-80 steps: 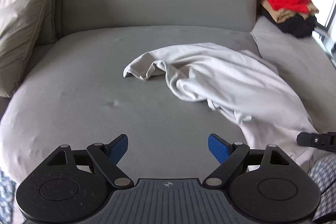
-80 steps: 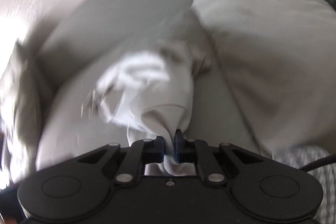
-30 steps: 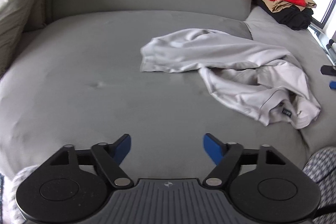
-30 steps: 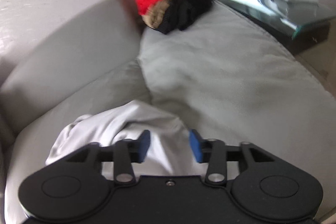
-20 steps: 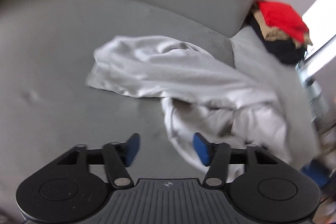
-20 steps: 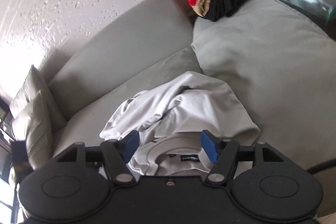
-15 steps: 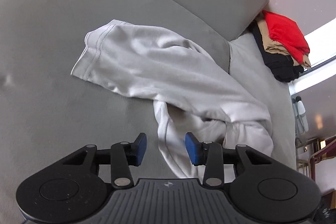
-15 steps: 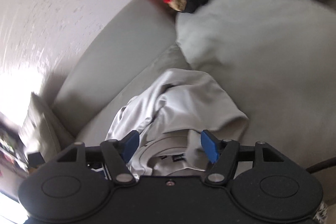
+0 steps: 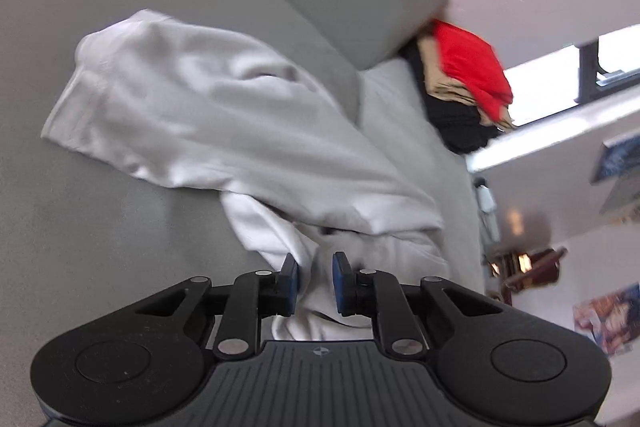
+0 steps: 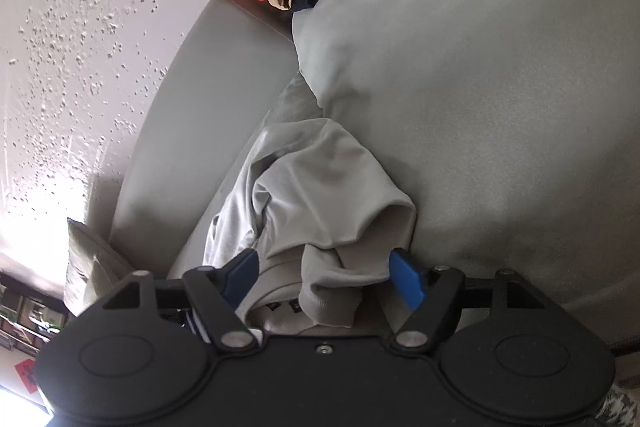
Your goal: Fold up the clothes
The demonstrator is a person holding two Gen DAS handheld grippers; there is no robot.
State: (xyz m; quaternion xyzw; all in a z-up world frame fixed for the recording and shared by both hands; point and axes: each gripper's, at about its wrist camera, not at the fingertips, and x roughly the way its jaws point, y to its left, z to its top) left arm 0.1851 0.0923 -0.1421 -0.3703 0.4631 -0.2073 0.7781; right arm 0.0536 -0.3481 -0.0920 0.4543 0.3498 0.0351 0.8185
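Left wrist view: we hold the left gripper point(image 9: 314, 281) nearly closed around a ridge of the white shirt point(image 9: 208, 115), which stretches up-left across the sofa point(image 9: 80, 227). Our right gripper point(image 10: 320, 277) gapes wide at the shirt's collar end.

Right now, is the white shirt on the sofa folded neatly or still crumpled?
Still crumpled. The white shirt lies in a loose, wrinkled heap on the sofa, its layers bunched and overlapping unevenly, with no flat, squared edges.
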